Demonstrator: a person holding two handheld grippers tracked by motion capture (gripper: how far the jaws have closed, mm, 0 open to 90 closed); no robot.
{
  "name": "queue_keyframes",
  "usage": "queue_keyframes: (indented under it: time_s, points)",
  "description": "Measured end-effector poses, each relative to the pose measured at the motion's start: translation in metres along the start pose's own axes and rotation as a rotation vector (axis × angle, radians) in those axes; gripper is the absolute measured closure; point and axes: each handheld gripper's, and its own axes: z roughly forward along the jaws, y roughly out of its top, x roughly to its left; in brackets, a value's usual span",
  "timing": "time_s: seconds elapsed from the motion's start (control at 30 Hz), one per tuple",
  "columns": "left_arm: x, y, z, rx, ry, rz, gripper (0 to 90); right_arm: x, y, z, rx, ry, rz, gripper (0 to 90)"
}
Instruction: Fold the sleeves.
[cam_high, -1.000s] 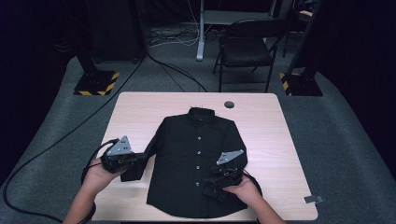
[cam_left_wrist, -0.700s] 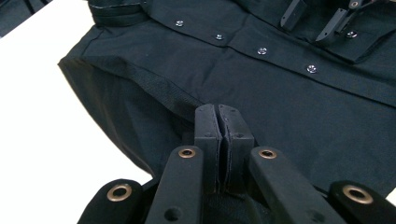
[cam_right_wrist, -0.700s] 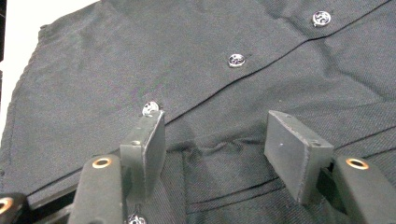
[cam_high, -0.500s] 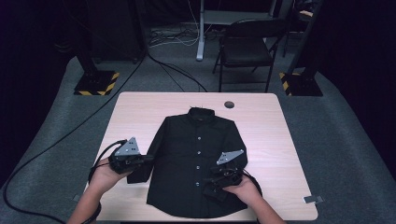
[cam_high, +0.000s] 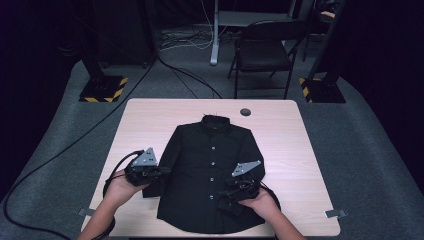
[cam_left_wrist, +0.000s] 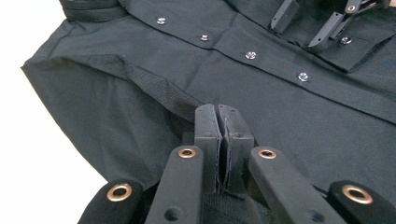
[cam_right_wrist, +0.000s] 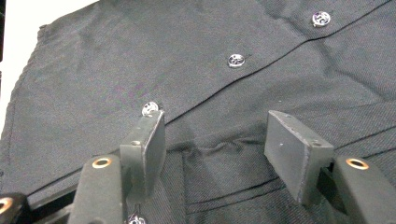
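Note:
A black button-up shirt (cam_high: 210, 170) lies flat, front up, collar away from me, on the light wooden table (cam_high: 150, 120). My left gripper (cam_high: 162, 170) is at the shirt's left edge, its jaws pressed together (cam_left_wrist: 217, 112) on a fold of the left sleeve (cam_left_wrist: 154, 88). My right gripper (cam_high: 225, 194) rests low on the shirt's right side. Its jaws stand apart (cam_right_wrist: 215, 135) over a folded cuff (cam_right_wrist: 224, 163), with the pads off the cloth. A row of silver snaps (cam_right_wrist: 236, 60) runs down the placket. The right gripper's jaws (cam_left_wrist: 303, 23) show far off in the left gripper view.
A round cable hole (cam_high: 245, 112) sits near the table's far edge, behind the collar. A folding chair (cam_high: 265, 50) stands beyond the table, and cables cross the grey floor. Tape marks (cam_high: 334, 213) sit near the front corners. Bare tabletop runs down both sides of the shirt.
My left gripper has moved right, from beside the table's left part to the shirt's left edge, bringing the sleeve with it. The right gripper has stayed put.

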Motion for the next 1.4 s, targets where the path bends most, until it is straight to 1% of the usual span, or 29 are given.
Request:
queue_keyframes:
  time_s: [0.17, 0.23, 0.57, 0.6, 0.8, 0.93, 1.27, 1.4]
  points:
    - [0.0, 0.0, 0.007, 0.012, -0.001, -0.009, 86.1, 0.0, 0.0, 0.0, 0.0, 0.0, 0.001, 38.0]
    - [0.001, 0.001, 0.01, 0.016, -0.006, -0.004, 86.1, 0.0, 0.0, 0.0, -0.001, 0.0, 0.001, 38.0]
    - [0.002, 0.0, 0.02, 0.015, -0.017, -0.028, 86.1, 0.0, 0.0, 0.0, -0.002, 0.0, 0.001, 38.0]
    - [0.002, 0.0, 0.021, 0.013, -0.021, -0.034, 86.1, 0.0, 0.0, 0.0, -0.002, 0.0, 0.001, 38.0]
    - [-0.003, 0.002, 0.029, 0.023, -0.044, -0.018, 86.0, 0.0, 0.0, 0.0, -0.003, 0.0, 0.001, 38.0]
    - [-0.004, 0.003, 0.032, 0.023, -0.056, -0.016, 85.9, 0.0, 0.0, 0.0, -0.004, 0.001, 0.002, 38.0]
    - [-0.005, 0.003, 0.041, 0.004, -0.086, -0.042, 85.8, 0.0, 0.0, 0.0, -0.005, 0.0, 0.002, 37.9]
    - [-0.006, 0.002, 0.045, 0.009, -0.097, -0.047, 85.6, 0.0, 0.0, 0.0, -0.007, -0.001, 0.002, 38.0]
